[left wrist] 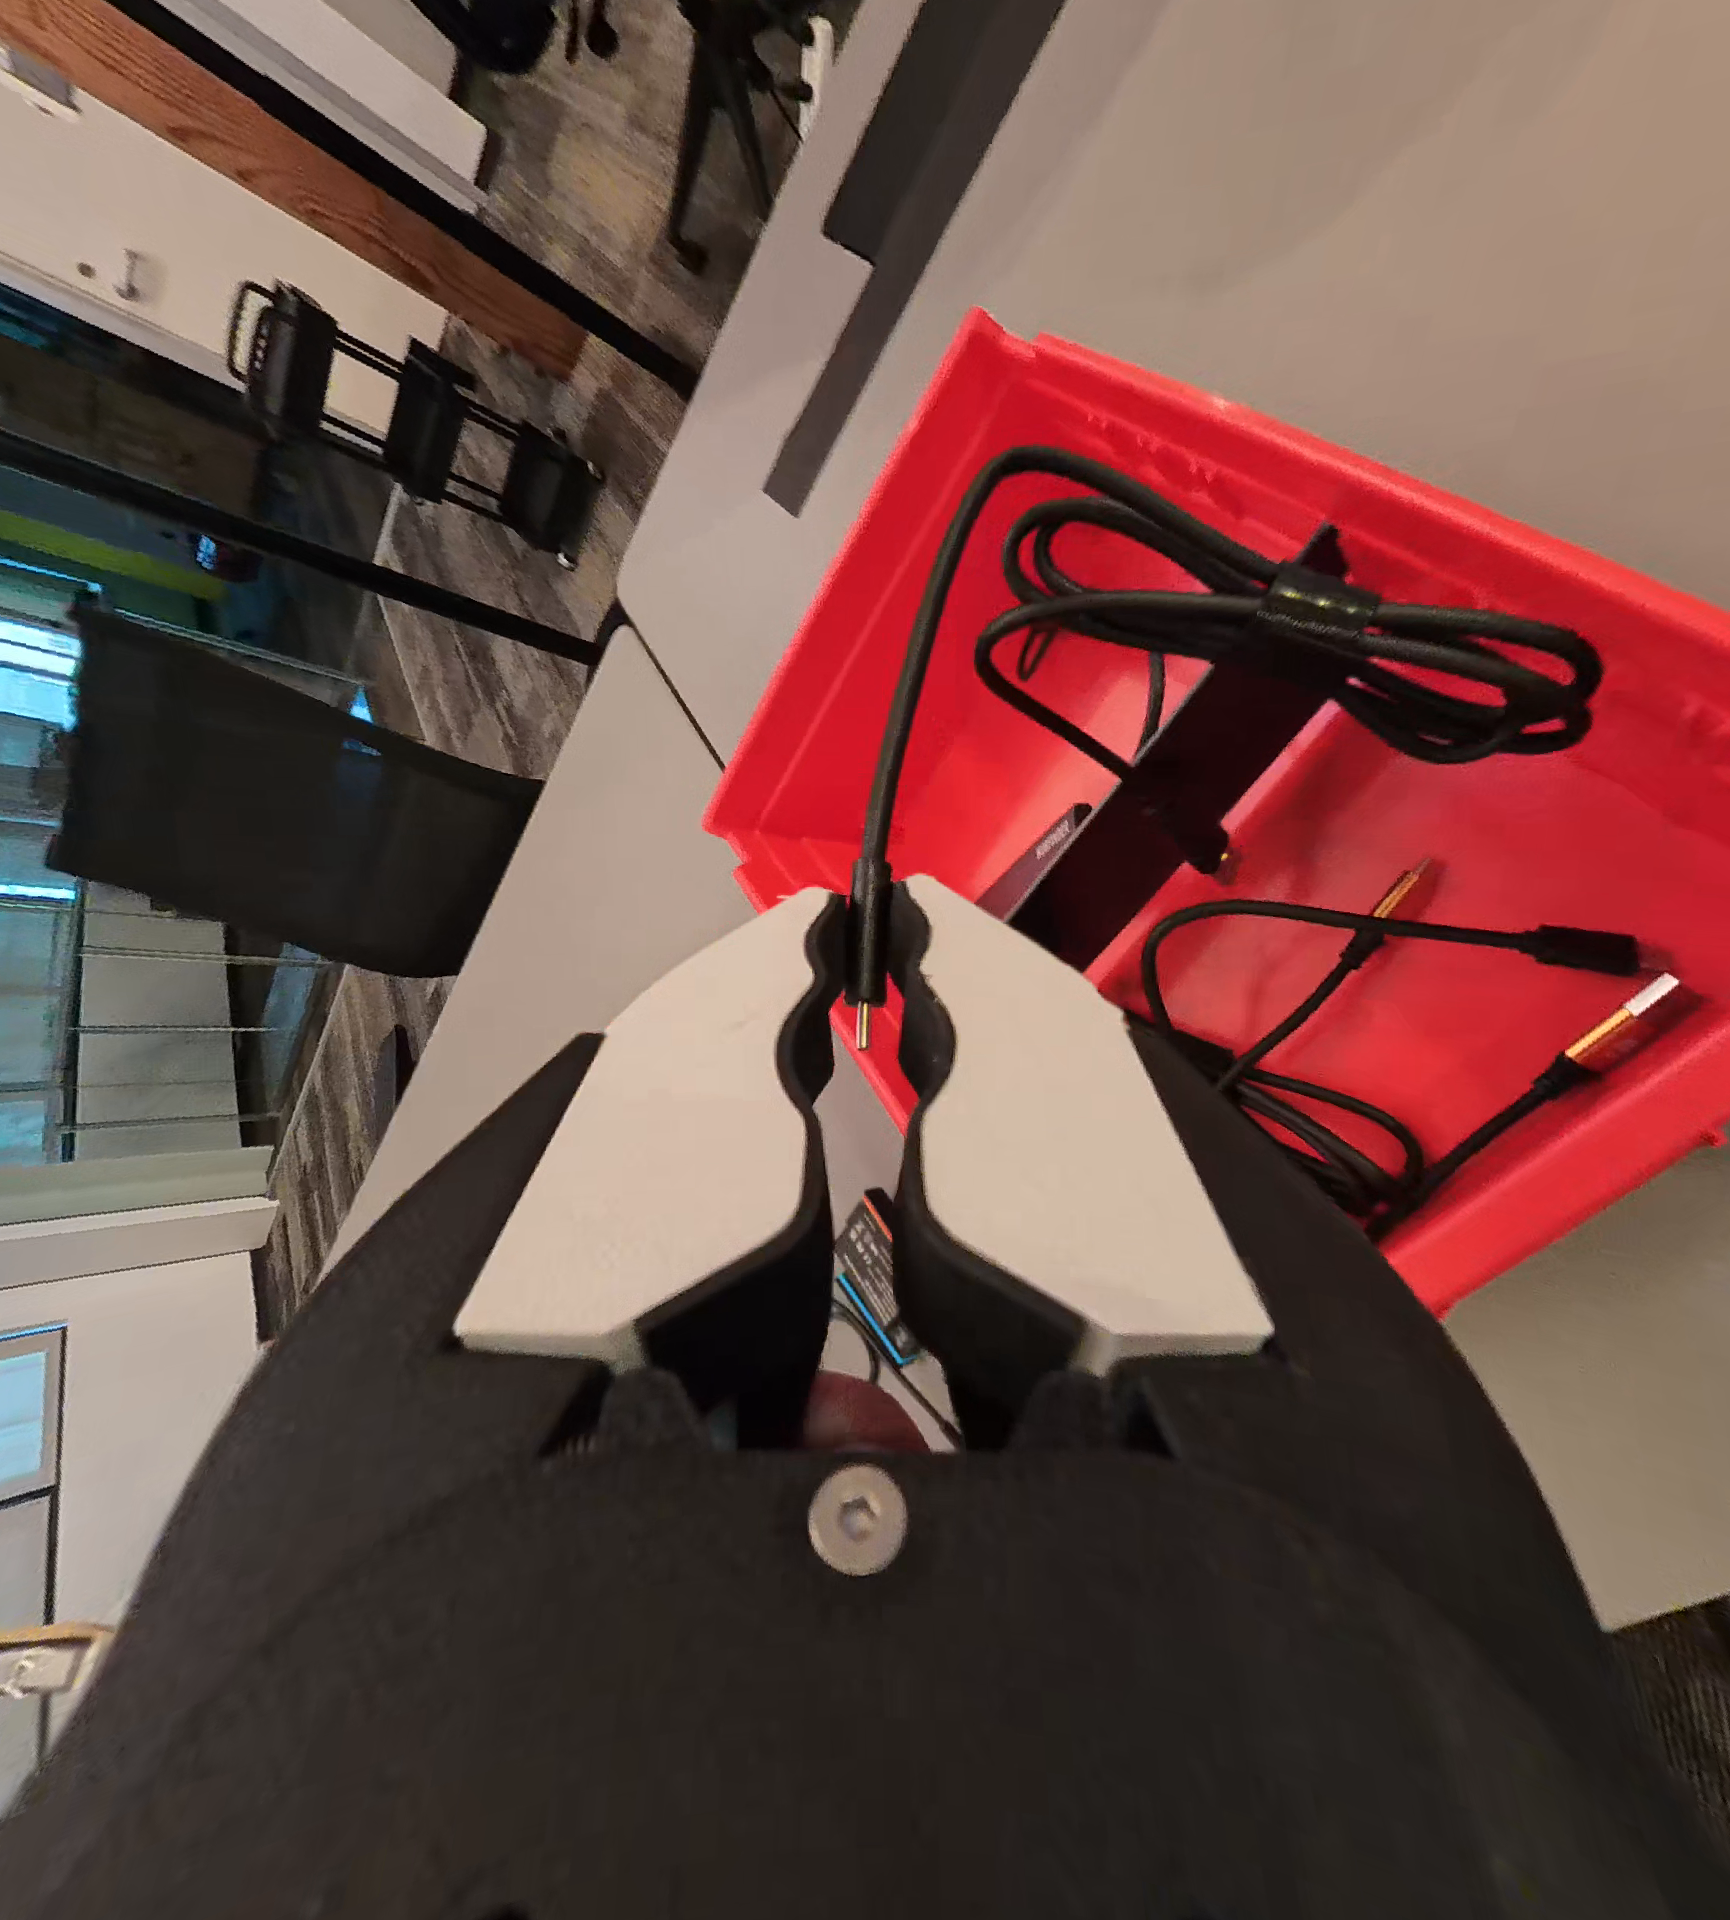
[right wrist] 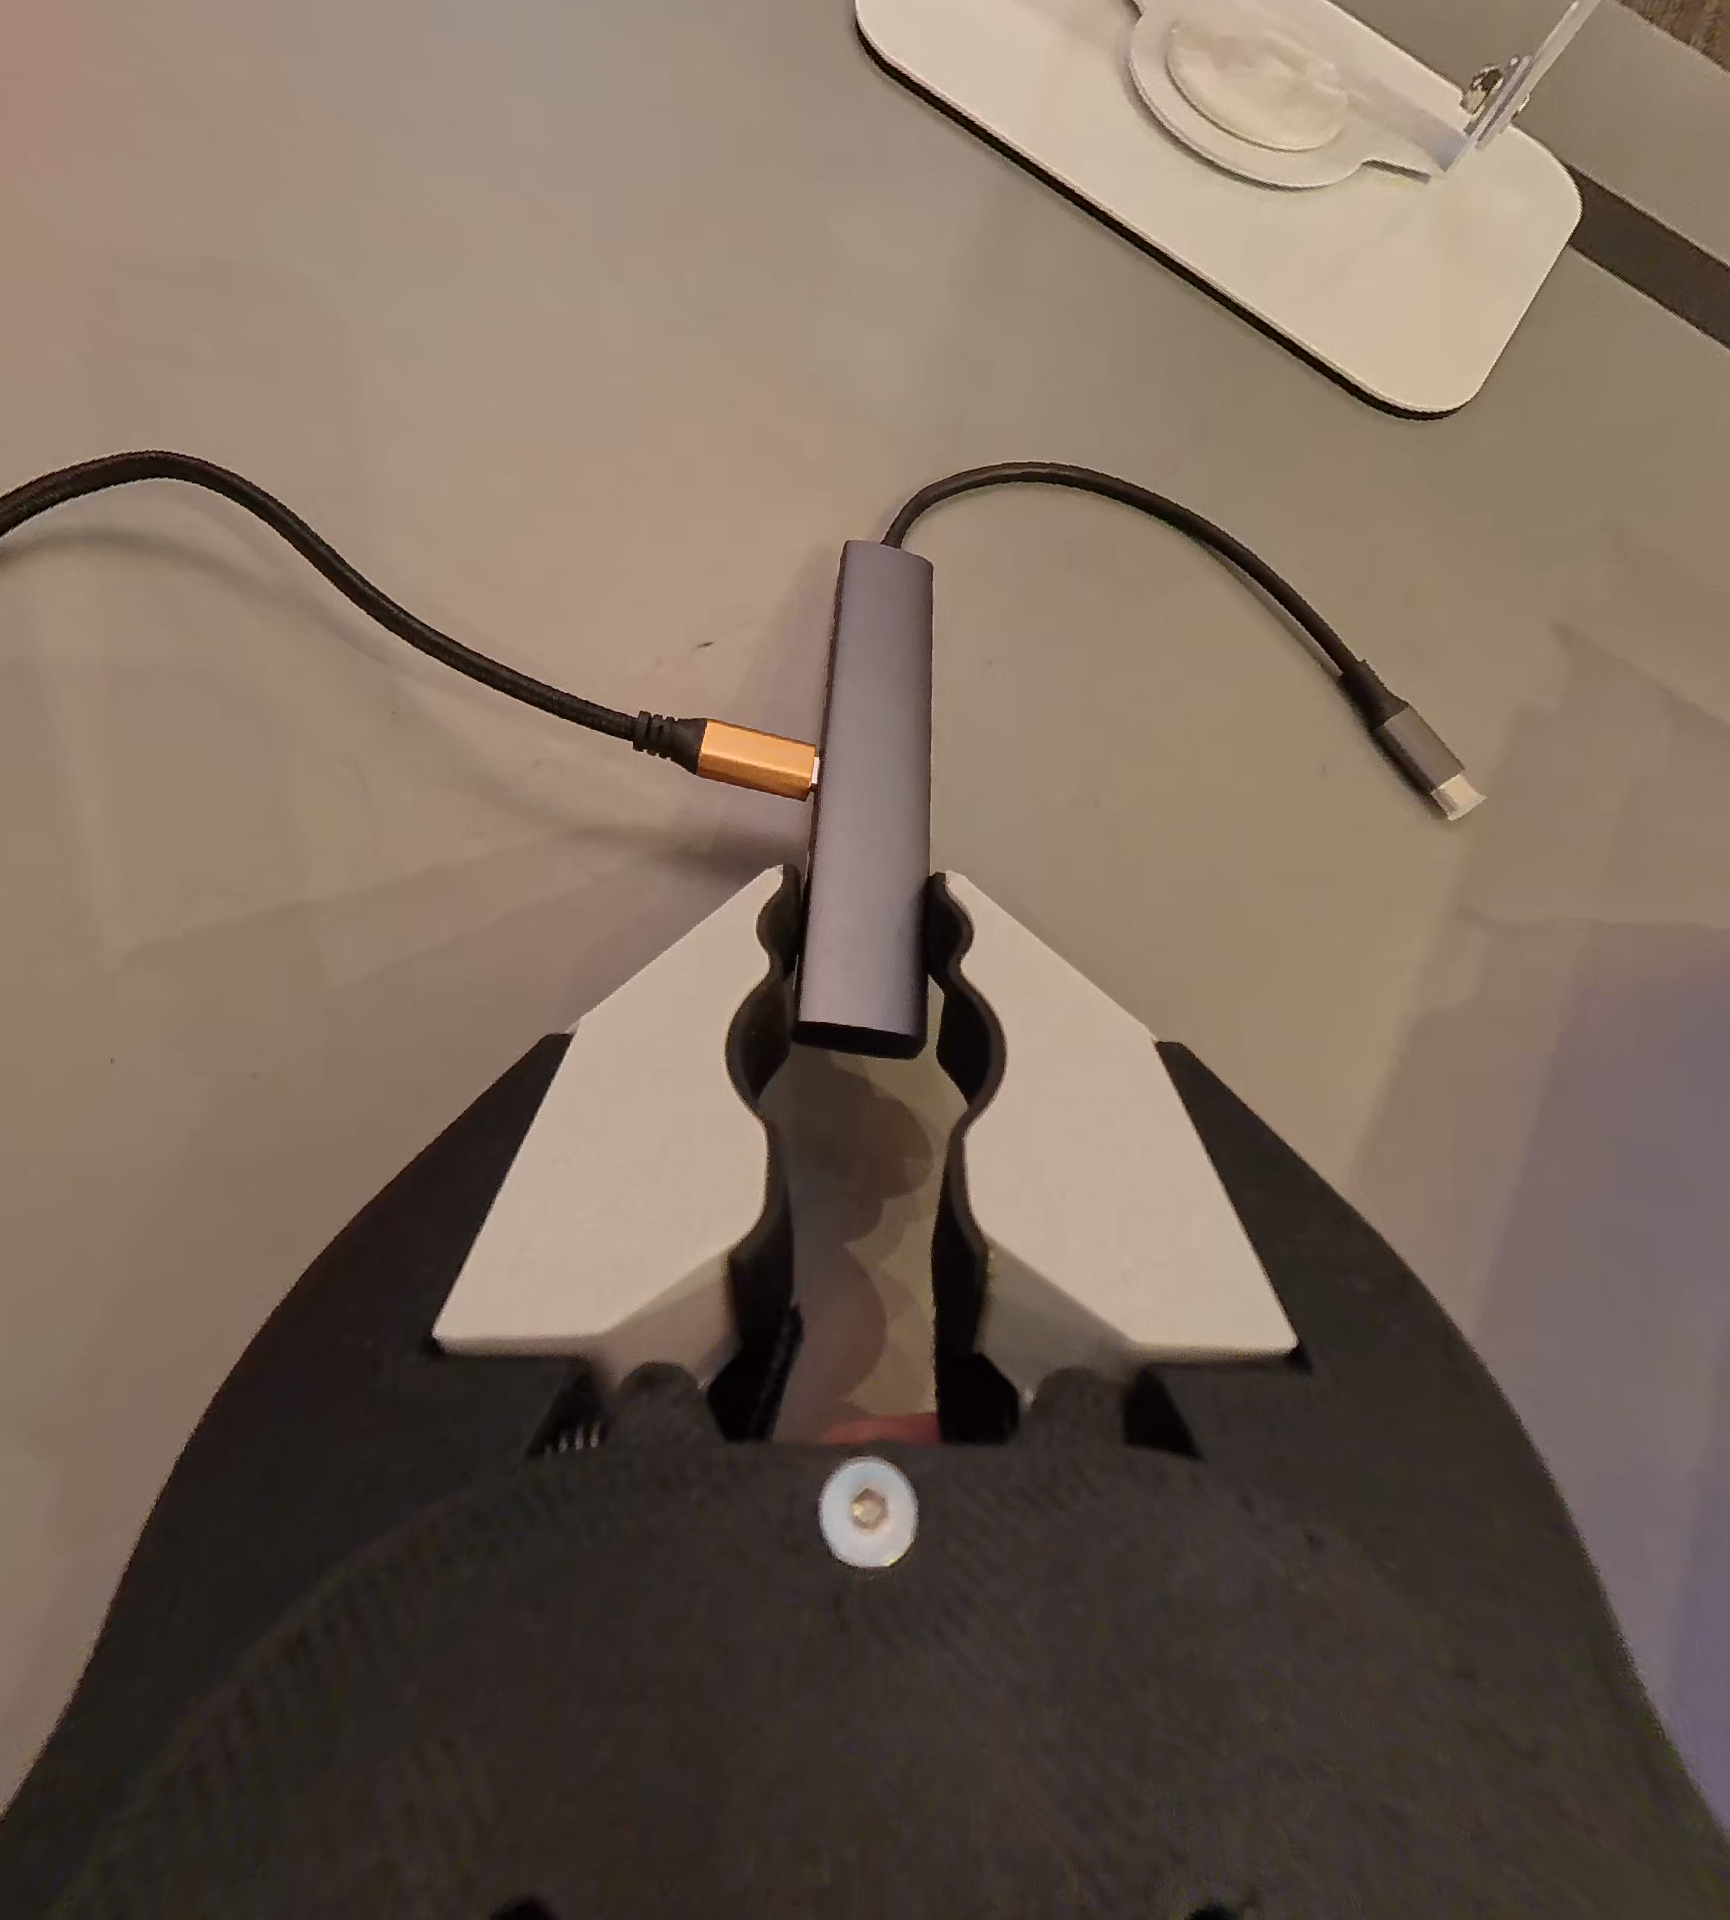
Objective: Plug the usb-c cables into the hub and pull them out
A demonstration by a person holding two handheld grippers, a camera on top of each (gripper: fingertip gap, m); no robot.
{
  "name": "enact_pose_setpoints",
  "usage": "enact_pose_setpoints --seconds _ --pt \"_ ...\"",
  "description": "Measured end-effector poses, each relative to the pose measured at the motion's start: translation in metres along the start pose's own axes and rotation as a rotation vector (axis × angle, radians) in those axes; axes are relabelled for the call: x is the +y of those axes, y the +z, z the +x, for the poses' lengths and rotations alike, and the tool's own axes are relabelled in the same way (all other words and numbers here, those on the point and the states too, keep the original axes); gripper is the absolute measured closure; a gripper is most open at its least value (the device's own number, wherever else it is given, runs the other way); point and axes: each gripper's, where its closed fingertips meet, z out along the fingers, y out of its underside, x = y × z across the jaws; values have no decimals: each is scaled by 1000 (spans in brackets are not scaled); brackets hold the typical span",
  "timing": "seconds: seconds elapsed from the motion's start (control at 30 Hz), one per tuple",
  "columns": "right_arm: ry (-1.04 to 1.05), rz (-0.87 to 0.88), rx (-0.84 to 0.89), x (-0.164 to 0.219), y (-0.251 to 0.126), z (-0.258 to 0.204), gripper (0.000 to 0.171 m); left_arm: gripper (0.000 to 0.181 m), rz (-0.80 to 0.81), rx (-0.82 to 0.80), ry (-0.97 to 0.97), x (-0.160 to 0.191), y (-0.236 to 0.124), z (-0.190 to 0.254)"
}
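My left gripper (left wrist: pixel 866 914) is shut on the black plug of a black usb-c cable (left wrist: pixel 900 665). The plug's metal tip (left wrist: pixel 863 1023) points back toward the camera. The cable runs up into a red bin (left wrist: pixel 1526 1236), where the rest of it lies in a coiled bundle (left wrist: pixel 1297 623). My right gripper (right wrist: pixel 863 894) is shut on the near end of a grey hub (right wrist: pixel 871 769) on the grey table (right wrist: pixel 425 312). A black braided cable with a gold plug (right wrist: pixel 752 764) is plugged into the hub's left side. The hub's own lead (right wrist: pixel 1204 551) ends in a free grey plug (right wrist: pixel 1427 758).
The red bin has a black divider (left wrist: pixel 1193 748) and holds other cables, one with a gold and red plug (left wrist: pixel 1630 1023). A white stand base (right wrist: pixel 1256 197) lies at the table's far right. Beyond the table edge are floor and black chairs (left wrist: pixel 425 416). My right tips are roughly 12 cm from the hub's own lead (right wrist: pixel 1204 551).
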Motion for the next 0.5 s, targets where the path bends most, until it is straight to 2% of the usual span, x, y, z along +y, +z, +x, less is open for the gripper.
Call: enact_pose_setpoints --seconds 0.5 --pt "13 16 1 -2 -1 2 150 174 221 -168 -132 -48 -38 -37"
